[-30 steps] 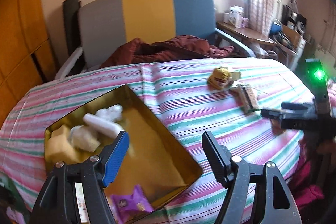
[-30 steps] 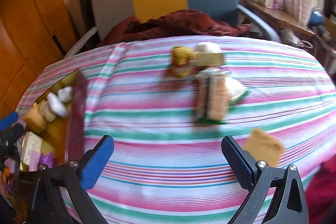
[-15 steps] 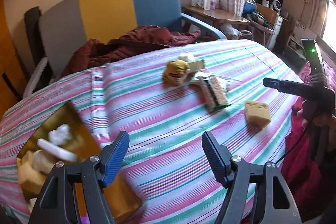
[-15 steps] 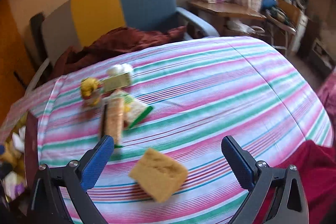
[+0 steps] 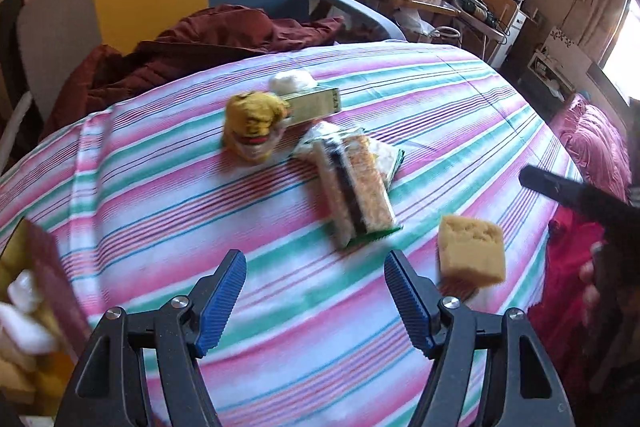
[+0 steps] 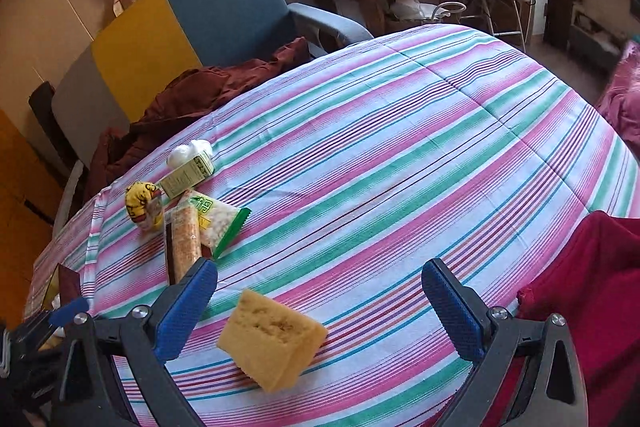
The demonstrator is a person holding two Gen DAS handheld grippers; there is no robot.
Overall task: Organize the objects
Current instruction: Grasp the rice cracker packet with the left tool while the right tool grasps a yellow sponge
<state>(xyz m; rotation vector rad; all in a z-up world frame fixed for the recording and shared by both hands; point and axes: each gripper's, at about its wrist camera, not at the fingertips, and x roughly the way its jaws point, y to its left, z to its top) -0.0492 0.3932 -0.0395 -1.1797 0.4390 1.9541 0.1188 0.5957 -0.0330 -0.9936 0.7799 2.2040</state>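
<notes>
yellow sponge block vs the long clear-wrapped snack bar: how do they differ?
The yellow sponge block is bare and porous; the snack bar is sealed in clear wrap. The sponge block is squat and chunky, the snack bar long and narrow. The sponge block lies alone between the right gripper's open jaws; the snack bar rests against a green-edged packet. Both lie on the striped cloth.

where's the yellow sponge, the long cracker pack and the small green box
yellow sponge (image 6: 272, 343): right wrist view, middle of its top face
long cracker pack (image 5: 356, 187): left wrist view, middle of the wrapper
small green box (image 6: 188, 175): right wrist view, its printed side
</notes>
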